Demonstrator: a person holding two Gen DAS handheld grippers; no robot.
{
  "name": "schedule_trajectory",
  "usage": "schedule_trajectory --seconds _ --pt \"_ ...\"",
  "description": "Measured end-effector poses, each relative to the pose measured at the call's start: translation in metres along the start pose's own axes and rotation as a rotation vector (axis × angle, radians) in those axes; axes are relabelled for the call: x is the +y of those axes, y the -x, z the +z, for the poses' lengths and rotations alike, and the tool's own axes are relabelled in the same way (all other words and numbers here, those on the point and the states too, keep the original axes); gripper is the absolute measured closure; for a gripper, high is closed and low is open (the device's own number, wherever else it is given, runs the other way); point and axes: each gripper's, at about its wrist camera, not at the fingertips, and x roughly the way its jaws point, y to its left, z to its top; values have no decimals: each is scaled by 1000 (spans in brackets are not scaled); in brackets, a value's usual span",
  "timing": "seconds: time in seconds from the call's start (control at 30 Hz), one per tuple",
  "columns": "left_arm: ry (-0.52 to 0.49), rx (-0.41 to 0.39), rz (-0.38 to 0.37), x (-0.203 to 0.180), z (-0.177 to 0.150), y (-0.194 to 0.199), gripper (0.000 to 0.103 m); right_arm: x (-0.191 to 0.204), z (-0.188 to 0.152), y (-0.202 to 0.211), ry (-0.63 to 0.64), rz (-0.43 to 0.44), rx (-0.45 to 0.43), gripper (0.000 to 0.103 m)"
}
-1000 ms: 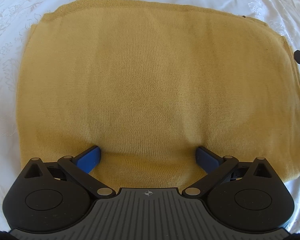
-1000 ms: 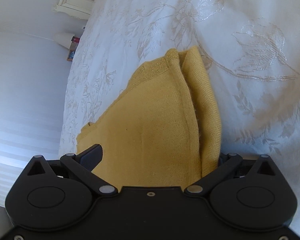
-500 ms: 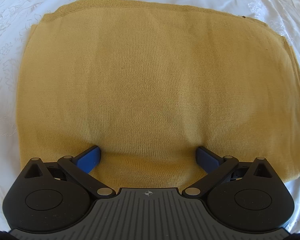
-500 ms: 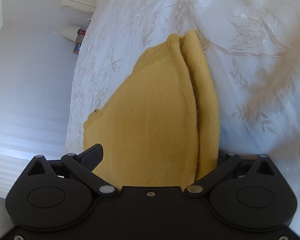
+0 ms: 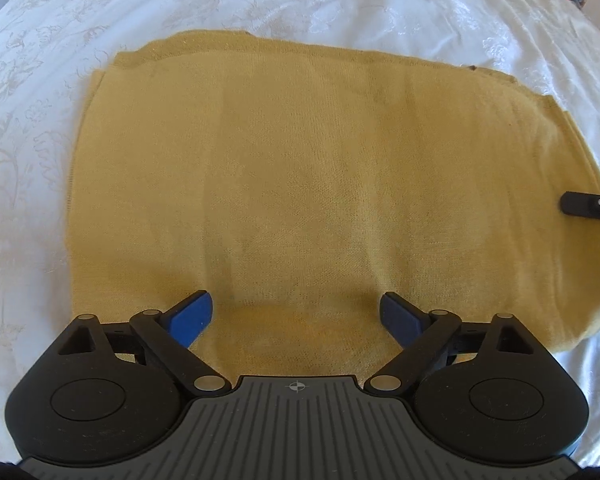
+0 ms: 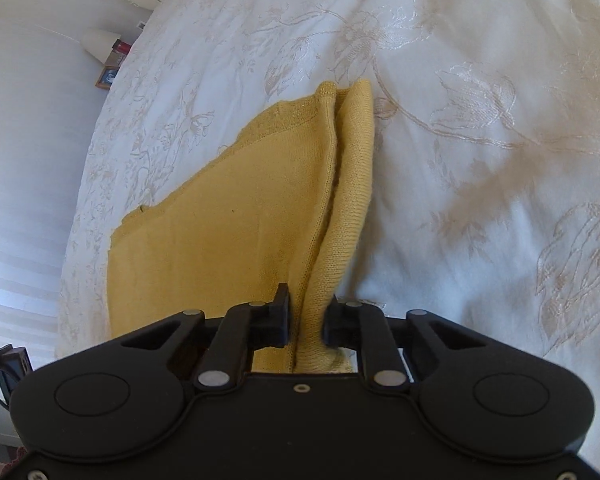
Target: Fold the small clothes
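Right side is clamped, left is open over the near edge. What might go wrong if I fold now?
The right gripper pinches only the yellow knit garment's layered side edge, so a layer may slip out. The left gripper is open with its fingers wide on the cloth, so that side could drag and skew on the white bedspread.

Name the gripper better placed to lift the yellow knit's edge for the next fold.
Right. The right gripper is already shut on the yellow knit's layered edge. The left gripper is open, its fingers spread over the flat cloth near its edge and pinching nothing.
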Motion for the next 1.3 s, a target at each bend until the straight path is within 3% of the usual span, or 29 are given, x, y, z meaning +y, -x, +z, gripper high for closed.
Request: schedule_trajectory --seconds 0.23,0.47,0.7,0.93,1.23,1.3 --pt "-21 -86 -7 31 -8 38 12 48 -4 7 43 -66 -23 80" --pt "5 -125 -28 75 -10 62 12 116 -9 -5 98 -24 -24 81" --pt "24 -140 -33 122 -17 74 12 189 -24 -46 153 40 5 81" --pt "35 -138 -27 160 -29 79 12 239 -47 -101 195 43 60 81" --pt "100 -118 -45 191 -43 79 12 275 -72 -144 354 -117 128 80" --pt "110 -112 -48 194 -45 77 12 282 -77 -151 394 -137 144 76"
